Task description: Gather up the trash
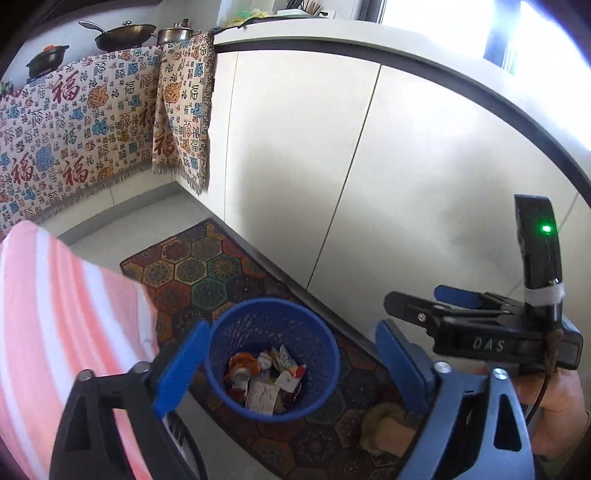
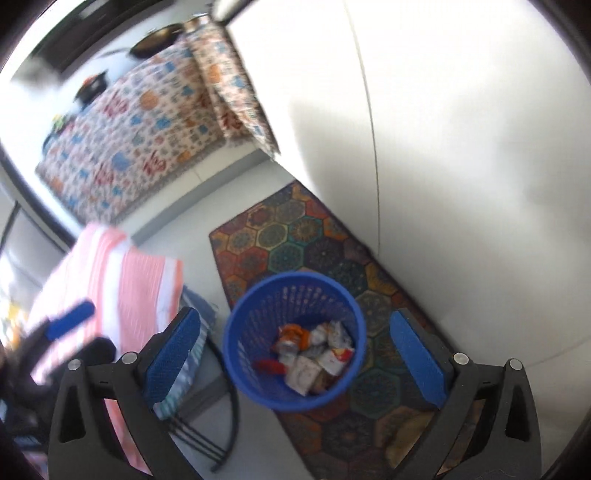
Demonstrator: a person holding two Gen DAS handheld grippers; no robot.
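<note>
A blue mesh bin (image 1: pixel 314 391) stands on a patterned mat and holds crumpled wrappers and a crushed can (image 1: pixel 264 380). My left gripper (image 1: pixel 291 373) is open and empty above the bin. The right gripper (image 1: pixel 424 306) shows at the right of the left wrist view, held by a hand. In the right wrist view the bin (image 2: pixel 243 365) with the trash (image 2: pixel 314 354) lies below my open, empty right gripper (image 2: pixel 295 362). The left gripper's blue finger (image 2: pixel 70 321) shows blurred at the left.
A hexagon-patterned mat (image 1: pixel 207 273) lies along white cabinet doors (image 1: pixel 295 166). A pink striped cloth (image 1: pixel 55 314) hangs over a rack at the left. A patterned cloth (image 1: pixel 74 140) drapes a counter with pots (image 1: pixel 125 35). A tan slipper (image 1: pixel 388 428) lies on the mat.
</note>
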